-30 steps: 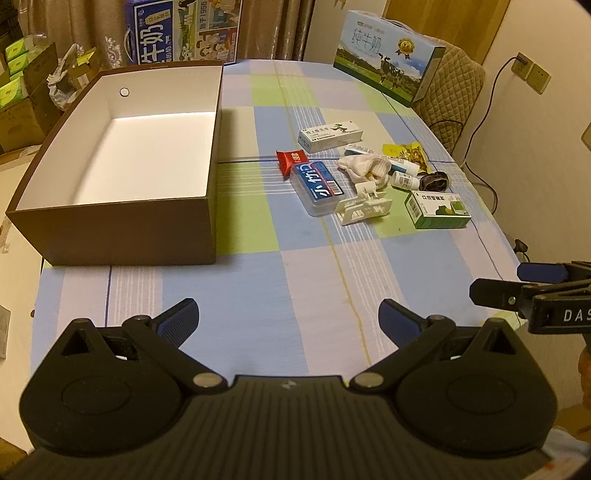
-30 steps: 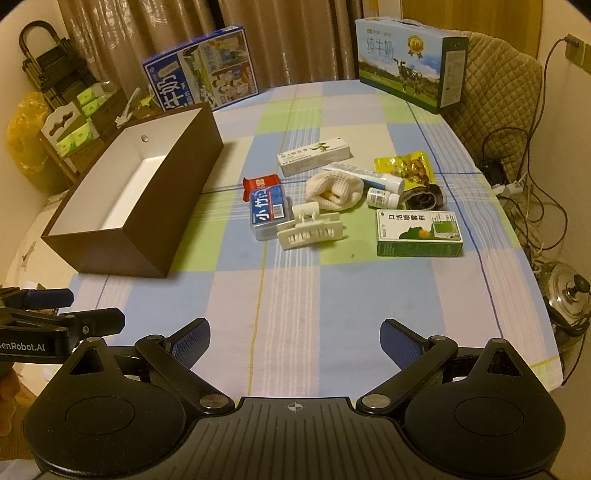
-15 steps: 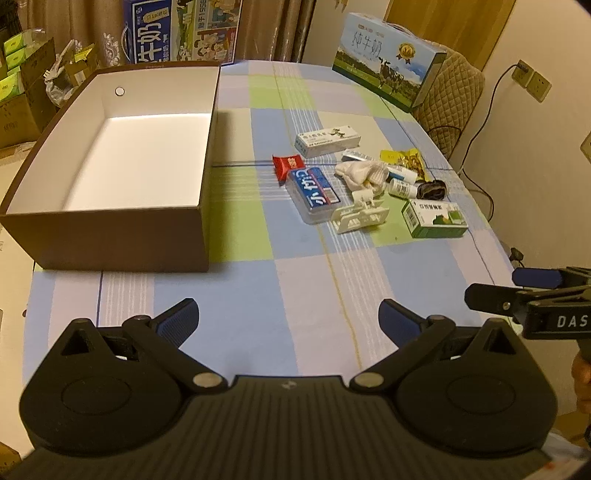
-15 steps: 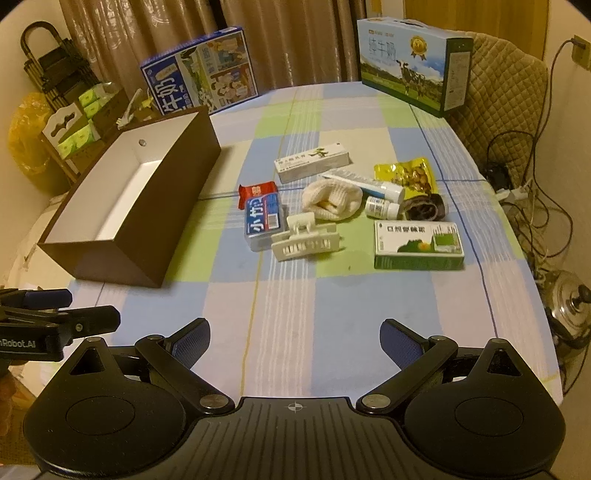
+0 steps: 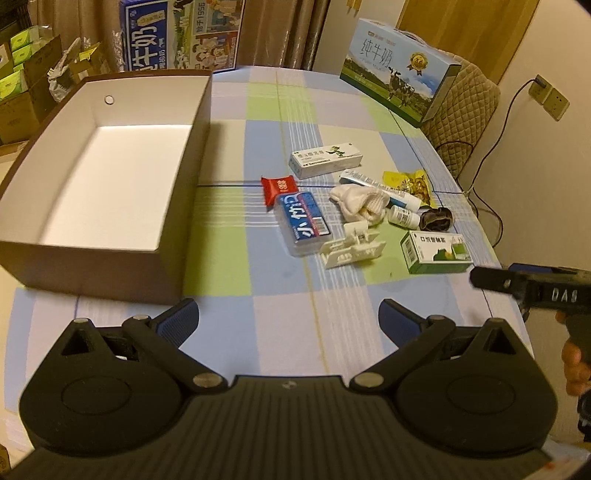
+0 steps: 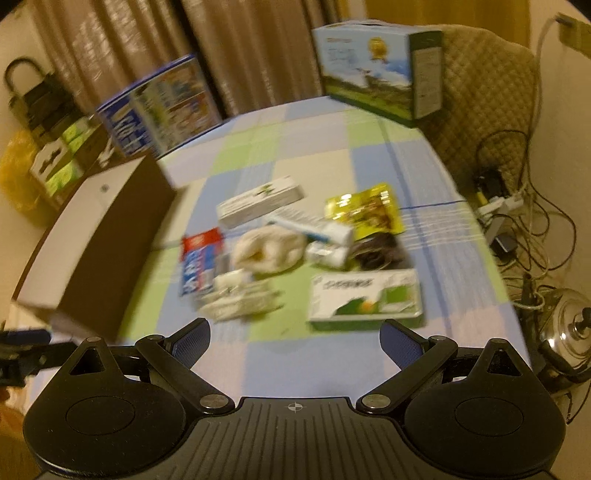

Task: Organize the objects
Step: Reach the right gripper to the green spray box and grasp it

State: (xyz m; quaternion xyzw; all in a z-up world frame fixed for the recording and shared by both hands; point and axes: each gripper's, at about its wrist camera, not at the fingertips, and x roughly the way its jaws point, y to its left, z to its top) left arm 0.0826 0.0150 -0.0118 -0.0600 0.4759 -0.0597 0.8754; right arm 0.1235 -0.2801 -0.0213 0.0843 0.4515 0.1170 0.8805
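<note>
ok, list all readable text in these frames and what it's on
"纯牛奶": green-and-white milk carton at the table's far end.
"牛奶" and "1956": blue milk carton behind the brown box.
"DAS": right tongs, seen in the left wrist view.
Small boxes, tube and blue packet on the table: print too small or blurred to read. The right wrist view is motion-blurred.

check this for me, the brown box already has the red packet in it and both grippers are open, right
Not quite. The brown box holds nothing; the left wrist view shows its white floor bare. The red packet lies on the tablecloth beside the blue case. The left gripper and right gripper are both open.
</note>
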